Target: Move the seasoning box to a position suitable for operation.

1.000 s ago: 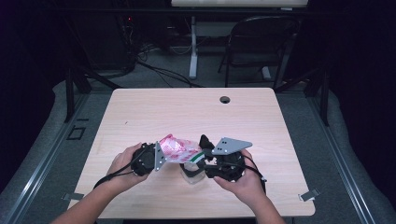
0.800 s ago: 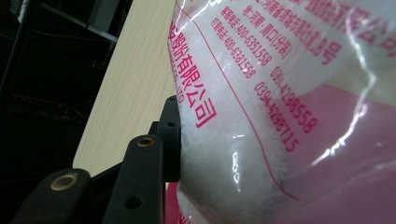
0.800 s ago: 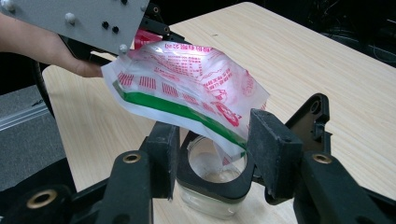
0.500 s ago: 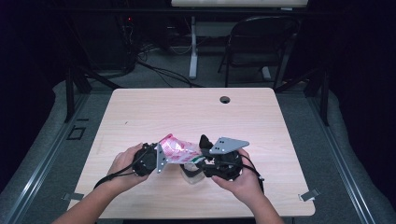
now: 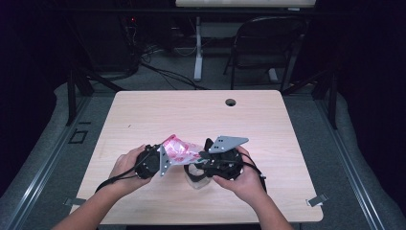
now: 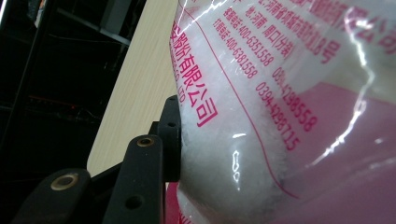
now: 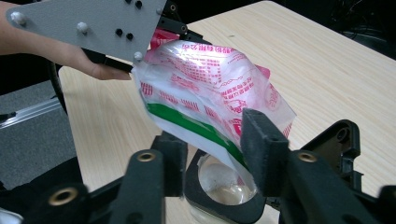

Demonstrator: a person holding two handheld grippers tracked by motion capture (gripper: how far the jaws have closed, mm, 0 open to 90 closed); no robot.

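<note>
bag: pink-and-white printed plastic bag [image 5: 181, 150] of white granules, held above the near middle of the desk [image 5: 158, 110], tilted with its low end to the right, over the cup.
cup: small clear cup [image 5: 196, 175] stands on the desk just below the bag's low end; in the right gripper view its mouth [image 7: 227, 183] sits directly under the bag's corner. A little white residue inside, otherwise it looks nearly empty.
left tool: left tool [image 5: 154, 160] is clamped on the bag's left end; in the left gripper view one pad [image 6: 170, 140] presses into the bulging plastic. The other pad is hidden behind the bag.
right tool: right tool [image 7: 212, 151] has just been closing. The bag's lower corner lies between its jaws. The right pad [image 7: 258, 140] touches the film, the left pad [image 7: 172, 156] looks a hair off it, so I can't tell whether it pinches yet.
change: since a second ago only the right jaws narrowed; both hands and the bag sit about where they were.
meaning: reads as taking hold of the spout corner to steer or open it for pouring into the cup. Pour not started, judging by the cup.
risk: a loose pinch could let the corner slip and spill granules beside the cup.
</note>
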